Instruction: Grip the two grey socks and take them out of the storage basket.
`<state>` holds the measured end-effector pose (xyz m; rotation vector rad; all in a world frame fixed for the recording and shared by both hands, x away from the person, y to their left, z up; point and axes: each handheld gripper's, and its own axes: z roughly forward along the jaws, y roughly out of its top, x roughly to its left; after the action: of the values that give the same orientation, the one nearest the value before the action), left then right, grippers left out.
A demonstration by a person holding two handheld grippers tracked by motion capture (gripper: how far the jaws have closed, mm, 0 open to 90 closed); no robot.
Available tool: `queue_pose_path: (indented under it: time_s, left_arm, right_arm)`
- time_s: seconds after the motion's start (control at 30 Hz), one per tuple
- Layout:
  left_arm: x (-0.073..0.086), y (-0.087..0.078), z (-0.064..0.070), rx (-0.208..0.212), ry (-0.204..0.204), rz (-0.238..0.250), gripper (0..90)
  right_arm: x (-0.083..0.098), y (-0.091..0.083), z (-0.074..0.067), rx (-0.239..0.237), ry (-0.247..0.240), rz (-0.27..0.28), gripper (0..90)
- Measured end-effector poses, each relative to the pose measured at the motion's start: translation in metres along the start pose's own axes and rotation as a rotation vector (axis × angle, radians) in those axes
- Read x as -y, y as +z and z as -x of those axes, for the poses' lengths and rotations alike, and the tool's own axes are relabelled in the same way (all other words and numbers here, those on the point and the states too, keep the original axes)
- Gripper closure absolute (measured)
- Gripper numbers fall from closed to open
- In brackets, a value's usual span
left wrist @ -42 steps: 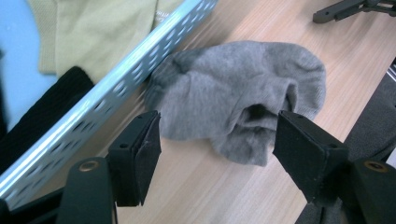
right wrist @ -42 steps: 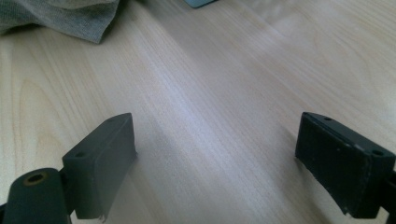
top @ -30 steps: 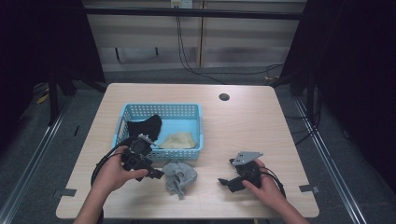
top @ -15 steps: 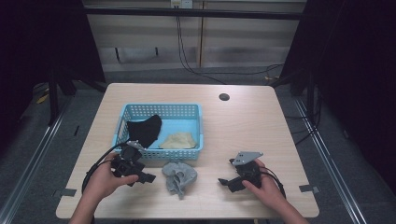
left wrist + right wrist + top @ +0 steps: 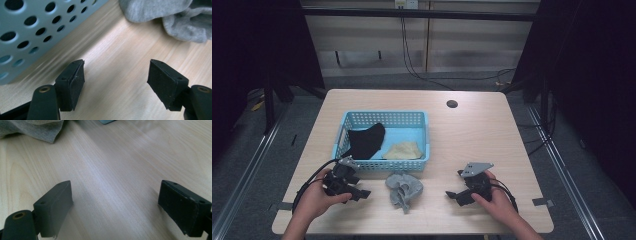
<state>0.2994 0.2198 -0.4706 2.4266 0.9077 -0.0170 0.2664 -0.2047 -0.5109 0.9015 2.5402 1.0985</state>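
A light wooden worktop takes up the middle of the high view, with a blue perforated basket left of centre on it. Inside the basket a black cloth lies in the left part and a cream cloth in the lower right part, the two just beside each other. Just below the basket's near wall, toward the lower centre of the frame, a crumpled grey cloth lies on the bare wood, apart from both grippers. The left gripper sits at the lower left, held by the person's left hand, with its jaws pointing toward the grey cloth; a black cable loops away from it to the left. In the left gripper view its jaws stand wide apart with nothing between them, low over the wood, with the basket wall at the upper left and the grey cloth at the upper right. The right gripper rests at the lower right in the person's right hand, with a grey three-cornered plate on top. In the right gripper view its jaws are likewise spread and empty over bare wood, with an edge of the grey cloth at the upper left. A small dark round hole marks the worktop's far right part.
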Motion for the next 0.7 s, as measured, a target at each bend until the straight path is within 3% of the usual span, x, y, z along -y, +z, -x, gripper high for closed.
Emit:
queue_pose_path:
  time_s: [0.2,0.33,0.5,0.7]
  left_arm:
    - [0.009,0.006,-0.003,-0.022,0.033,0.017,27.6]
    - [0.012,0.009,-0.005,-0.044,0.068,0.057,26.4]
    - [0.017,0.012,-0.004,-0.07,0.135,0.102,23.2]
    - [0.02,0.015,-0.005,-0.078,0.153,0.14,20.8]
  right_arm:
    - [0.0,0.0,0.0,0.0,0.001,0.0,11.6]
    - [0.0,0.0,0.0,0.0,0.001,0.0,11.6]
    - [0.0,0.0,0.0,0.0,0.001,-0.001,11.6]
    - [0.0,0.0,0.0,0.0,0.001,0.0,11.6]
